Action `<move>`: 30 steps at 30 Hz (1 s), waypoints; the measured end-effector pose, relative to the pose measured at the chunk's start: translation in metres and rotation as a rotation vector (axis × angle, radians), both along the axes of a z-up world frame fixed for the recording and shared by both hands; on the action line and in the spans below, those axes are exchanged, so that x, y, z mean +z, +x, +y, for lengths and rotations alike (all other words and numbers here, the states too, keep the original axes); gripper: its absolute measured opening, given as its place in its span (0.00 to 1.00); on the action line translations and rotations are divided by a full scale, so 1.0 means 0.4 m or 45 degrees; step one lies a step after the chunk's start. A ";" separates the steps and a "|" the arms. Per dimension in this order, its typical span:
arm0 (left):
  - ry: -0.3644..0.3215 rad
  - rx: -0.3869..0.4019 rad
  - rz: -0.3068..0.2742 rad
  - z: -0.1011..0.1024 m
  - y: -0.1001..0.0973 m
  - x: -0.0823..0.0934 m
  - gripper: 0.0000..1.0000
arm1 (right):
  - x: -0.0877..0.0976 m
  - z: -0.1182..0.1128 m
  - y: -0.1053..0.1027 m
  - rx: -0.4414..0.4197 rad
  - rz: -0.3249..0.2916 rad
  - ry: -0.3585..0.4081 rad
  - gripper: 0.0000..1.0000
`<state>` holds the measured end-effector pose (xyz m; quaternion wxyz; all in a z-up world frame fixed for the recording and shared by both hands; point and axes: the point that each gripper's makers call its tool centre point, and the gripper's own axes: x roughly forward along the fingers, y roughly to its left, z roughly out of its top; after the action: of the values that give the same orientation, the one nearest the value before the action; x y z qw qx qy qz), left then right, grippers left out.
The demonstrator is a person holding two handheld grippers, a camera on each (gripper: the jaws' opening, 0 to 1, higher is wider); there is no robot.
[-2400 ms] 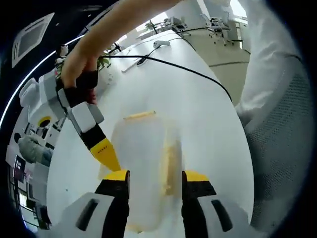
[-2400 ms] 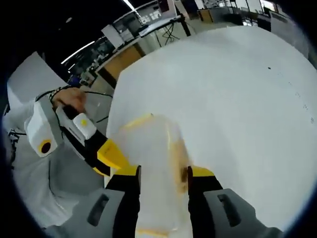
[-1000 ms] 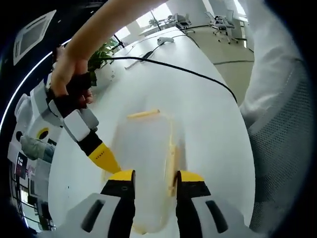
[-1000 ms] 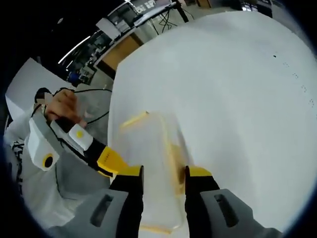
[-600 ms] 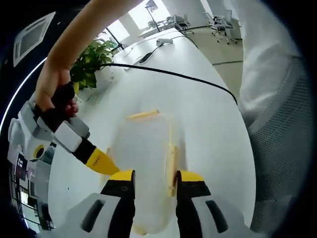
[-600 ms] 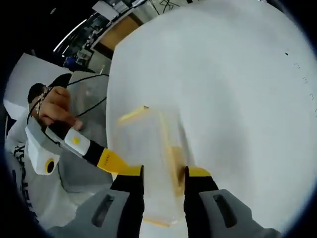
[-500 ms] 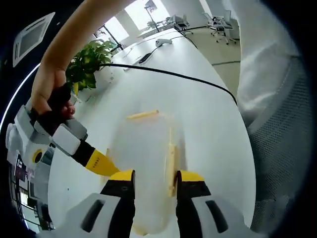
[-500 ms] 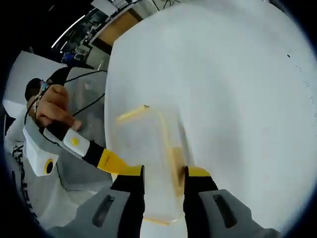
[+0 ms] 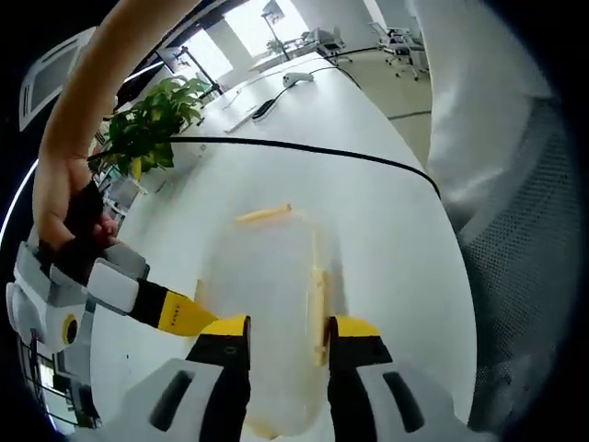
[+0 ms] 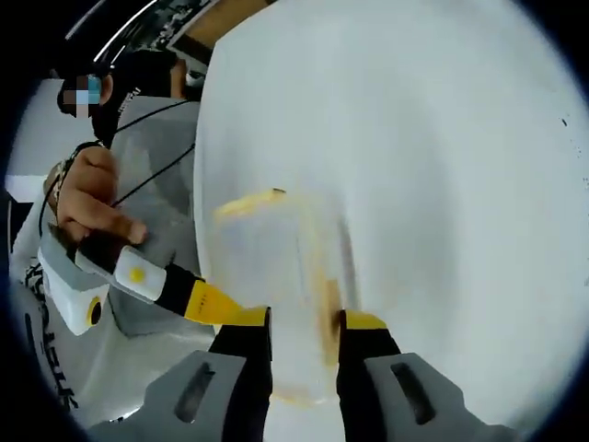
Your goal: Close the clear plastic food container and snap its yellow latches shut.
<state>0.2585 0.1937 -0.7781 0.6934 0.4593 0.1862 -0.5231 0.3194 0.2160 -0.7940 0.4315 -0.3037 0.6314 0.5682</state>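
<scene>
A: Where's the clear food container (image 9: 262,304)?

B: On the white table (image 9: 386,239), low in the left gripper view, running from centre down toward 6 o'clock between the left gripper (image 9: 285,336)'s yellow-tipped jaws. The jaws stand narrowly apart, either side of it; I cannot tell whether they press on it.

A: Anything inside?

B: Nothing I can make out through the plastic. One yellow latch (image 9: 264,215) lies across its far end at 12 o'clock of the box, another long latch (image 9: 317,304) runs down its 3 o'clock side.

A: And the other tool?

B: The right gripper (image 10: 302,324) has its jaws close together too, around the container's (image 10: 276,276) near end; the grip itself is blurred. The left gripper comes in at 9 o'clock there.

A: What's hard to read?

B: The box's near end is cut off behind the jaws, and the lid's seating is too hazy to judge. A black cable (image 9: 304,150) crosses the table beyond, with a potted plant (image 9: 147,129) at 10 o'clock.
</scene>
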 end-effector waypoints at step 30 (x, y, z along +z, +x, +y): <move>-0.020 0.016 -0.014 -0.010 -0.013 -0.004 0.28 | 0.023 -0.019 -0.014 -0.056 -0.103 0.073 0.25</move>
<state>0.2535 0.1897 -0.7797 0.7013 0.4554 0.1811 -0.5177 0.3140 0.2086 -0.7848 0.4777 -0.3000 0.6033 0.5637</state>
